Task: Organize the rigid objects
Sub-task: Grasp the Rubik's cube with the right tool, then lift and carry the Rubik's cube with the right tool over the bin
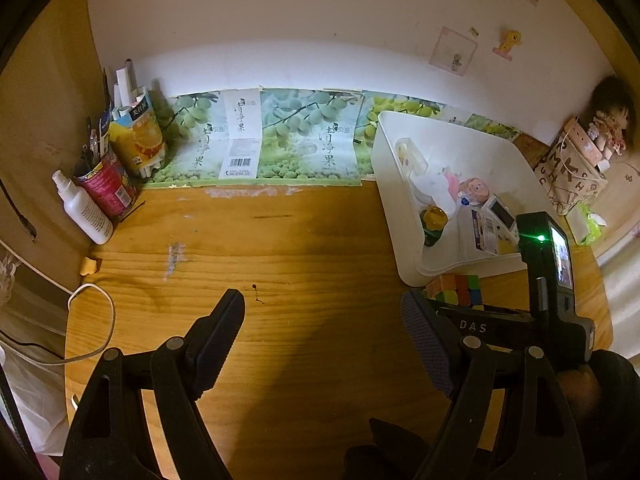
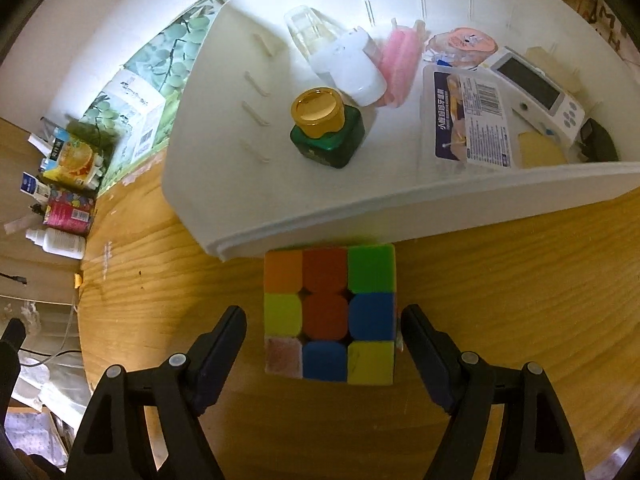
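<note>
A colourful puzzle cube (image 2: 329, 314) sits on the wooden table just in front of the white bin (image 2: 400, 208). My right gripper (image 2: 322, 320) points down over it, open, one finger on each side; the right finger is nearly touching and the left stands a little off. In the bin lie a green bottle with a gold cap (image 2: 326, 132), a white bottle (image 2: 352, 68), a pink item (image 2: 396, 64), a flat plastic box (image 2: 468, 120) and a white device with a screen (image 2: 536, 84). My left gripper (image 1: 324, 312) hangs open over bare wood, left of the cube (image 1: 456, 288).
At the far left corner stand a white spray bottle (image 1: 86, 208), a red can of pens (image 1: 108, 188) and an orange carton (image 1: 138, 140). A white cable (image 1: 96, 320) loops over the table's left edge. A patterned bag (image 1: 572, 176) and a doll (image 1: 612, 120) sit beyond the bin (image 1: 390, 184).
</note>
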### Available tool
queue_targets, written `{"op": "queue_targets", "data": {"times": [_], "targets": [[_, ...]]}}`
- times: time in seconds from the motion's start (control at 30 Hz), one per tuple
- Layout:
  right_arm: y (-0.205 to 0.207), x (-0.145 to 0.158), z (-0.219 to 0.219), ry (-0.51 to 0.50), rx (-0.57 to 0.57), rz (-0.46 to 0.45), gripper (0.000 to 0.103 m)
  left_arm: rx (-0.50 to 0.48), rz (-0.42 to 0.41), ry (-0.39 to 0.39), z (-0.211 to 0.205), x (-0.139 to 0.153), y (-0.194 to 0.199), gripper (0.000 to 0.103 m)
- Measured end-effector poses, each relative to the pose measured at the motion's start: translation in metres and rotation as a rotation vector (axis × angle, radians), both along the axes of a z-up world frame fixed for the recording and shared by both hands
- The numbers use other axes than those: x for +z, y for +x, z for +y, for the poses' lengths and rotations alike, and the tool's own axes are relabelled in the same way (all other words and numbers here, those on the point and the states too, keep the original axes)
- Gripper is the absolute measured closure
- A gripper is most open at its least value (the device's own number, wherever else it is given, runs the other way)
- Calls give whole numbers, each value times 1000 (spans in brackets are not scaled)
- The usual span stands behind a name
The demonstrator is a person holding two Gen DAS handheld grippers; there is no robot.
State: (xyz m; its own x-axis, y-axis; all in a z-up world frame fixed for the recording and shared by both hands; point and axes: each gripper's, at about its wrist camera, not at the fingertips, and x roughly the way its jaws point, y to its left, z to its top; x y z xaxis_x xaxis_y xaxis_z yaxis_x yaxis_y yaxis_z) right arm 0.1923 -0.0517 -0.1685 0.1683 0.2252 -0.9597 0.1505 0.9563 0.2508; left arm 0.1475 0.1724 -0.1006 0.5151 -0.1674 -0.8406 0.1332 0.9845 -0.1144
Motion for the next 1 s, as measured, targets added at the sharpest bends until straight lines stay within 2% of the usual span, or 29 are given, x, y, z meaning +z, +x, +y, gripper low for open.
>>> {"op": "queue_targets", "data": {"times": [0.2, 0.47, 0.77, 1.0], "targets": [[3, -6, -2, -26, -4, 13, 37, -15, 10, 10, -3, -3, 3, 20], [-2, -6, -6, -13, 11, 14, 38, -30, -6, 14, -7, 1, -4, 20], [-32, 0, -17, 14, -27, 33, 38, -70, -29, 14, -21, 13, -23, 20], [-57, 3, -44, -16, -76, 46, 38, -90, 6, -12, -34, 9, -32, 20]]}}
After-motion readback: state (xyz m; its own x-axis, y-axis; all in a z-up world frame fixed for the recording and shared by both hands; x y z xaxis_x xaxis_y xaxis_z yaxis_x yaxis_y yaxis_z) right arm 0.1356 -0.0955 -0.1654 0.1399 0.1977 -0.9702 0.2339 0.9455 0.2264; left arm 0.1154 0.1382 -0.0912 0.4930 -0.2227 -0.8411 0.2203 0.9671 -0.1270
